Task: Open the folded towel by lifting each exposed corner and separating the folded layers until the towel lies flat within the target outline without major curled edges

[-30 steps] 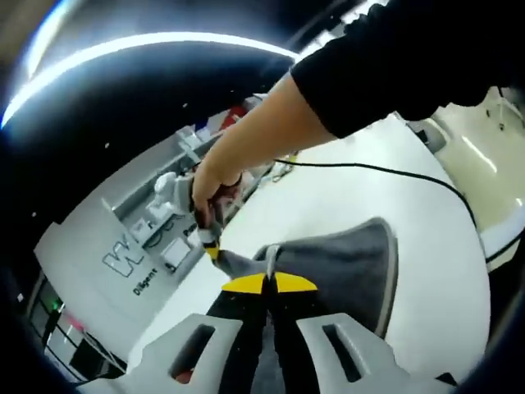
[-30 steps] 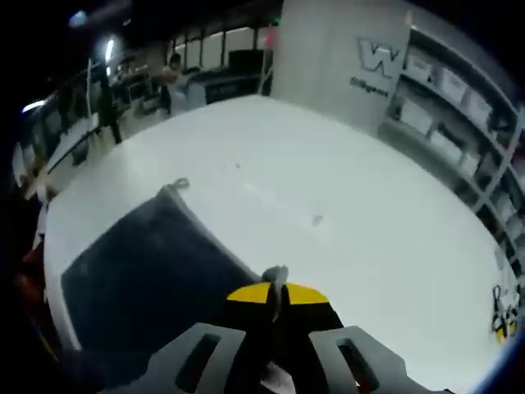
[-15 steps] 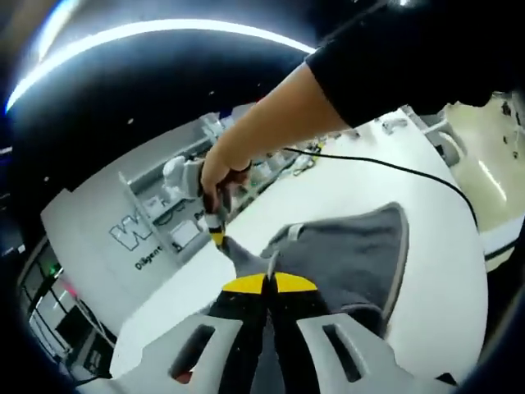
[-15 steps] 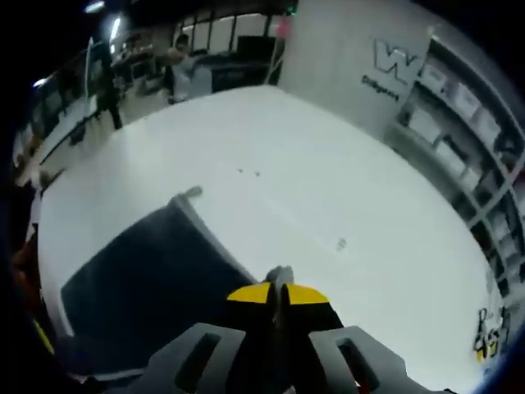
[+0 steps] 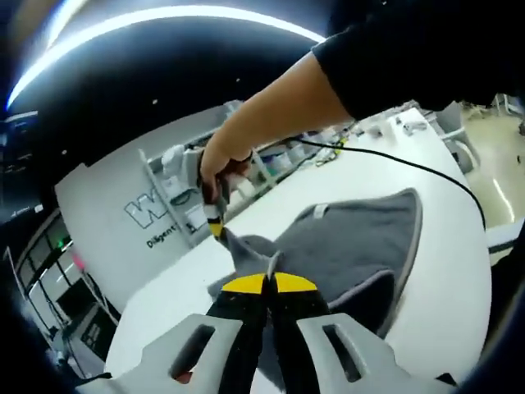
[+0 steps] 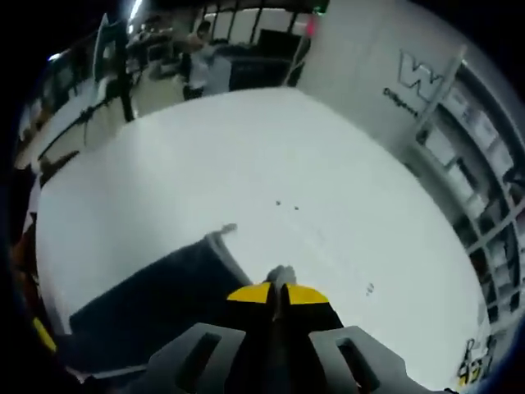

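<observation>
A grey towel (image 5: 353,246) lies partly on the white table (image 5: 455,254), with its near edge lifted. My left gripper (image 5: 268,283) is shut on one corner, and cloth bunches between the yellow tips. A hand holds my right gripper (image 5: 217,232), which is shut on a second corner raised to a peak just beyond. In the right gripper view the towel (image 6: 156,300) looks dark and hangs down to the left. There my right gripper (image 6: 277,292) pinches a small fold of its edge above the table (image 6: 246,164).
A black cable (image 5: 394,160) crosses the table behind the towel. A black-sleeved arm (image 5: 279,107) reaches in from the upper right. Shelving (image 6: 484,180) and a white wall with a logo (image 5: 148,215) stand past the table. A person (image 6: 205,61) stands far off.
Both grippers have risen while holding their corners, so the towel's near edge is higher off the table. Both views have swung, and more room shows behind the table.
</observation>
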The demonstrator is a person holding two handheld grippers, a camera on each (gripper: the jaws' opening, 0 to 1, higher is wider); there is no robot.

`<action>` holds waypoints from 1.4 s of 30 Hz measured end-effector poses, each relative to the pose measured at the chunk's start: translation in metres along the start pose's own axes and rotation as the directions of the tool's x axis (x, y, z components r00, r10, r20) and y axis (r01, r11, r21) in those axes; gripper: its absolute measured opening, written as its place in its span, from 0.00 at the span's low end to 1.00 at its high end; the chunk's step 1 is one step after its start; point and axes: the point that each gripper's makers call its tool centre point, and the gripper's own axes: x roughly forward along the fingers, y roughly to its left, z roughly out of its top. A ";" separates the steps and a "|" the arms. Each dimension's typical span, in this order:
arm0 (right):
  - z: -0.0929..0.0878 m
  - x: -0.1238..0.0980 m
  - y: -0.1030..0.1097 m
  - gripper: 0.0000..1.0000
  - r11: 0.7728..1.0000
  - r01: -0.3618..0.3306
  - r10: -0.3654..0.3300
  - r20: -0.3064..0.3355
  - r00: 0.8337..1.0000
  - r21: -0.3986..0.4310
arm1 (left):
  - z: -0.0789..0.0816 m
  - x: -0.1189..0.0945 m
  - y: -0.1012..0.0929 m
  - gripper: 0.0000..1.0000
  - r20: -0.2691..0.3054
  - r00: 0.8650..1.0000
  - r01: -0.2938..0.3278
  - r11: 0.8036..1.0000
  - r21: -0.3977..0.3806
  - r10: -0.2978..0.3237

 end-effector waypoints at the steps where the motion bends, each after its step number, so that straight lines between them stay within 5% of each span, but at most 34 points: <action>1: 0.005 0.000 0.004 0.00 1.000 -0.003 0.003 0.003 1.000 -0.007 | -0.002 -0.002 0.005 0.01 -0.003 1.000 -0.012 1.000 0.002 0.012; 9: 0.045 0.010 0.027 0.00 0.999 -0.019 0.019 0.022 1.000 -0.030 | -0.023 -0.022 0.038 0.01 -0.035 0.996 -0.076 0.997 -0.006 0.076; 28: 0.096 0.048 0.080 0.00 0.992 -0.045 0.047 0.017 0.999 -0.117 | -0.076 -0.059 0.094 0.01 -0.110 0.979 -0.178 0.983 -0.045 0.172; 35: 0.118 0.068 0.113 0.00 0.984 -0.098 0.102 0.016 0.995 -0.149 | -0.100 -0.070 0.098 0.01 -0.150 0.975 -0.175 0.982 -0.076 0.162; 42: 0.132 0.080 0.140 0.00 0.977 -0.105 0.110 0.016 0.994 -0.188 | -0.107 -0.088 0.114 0.01 -0.158 0.965 -0.222 0.972 -0.082 0.207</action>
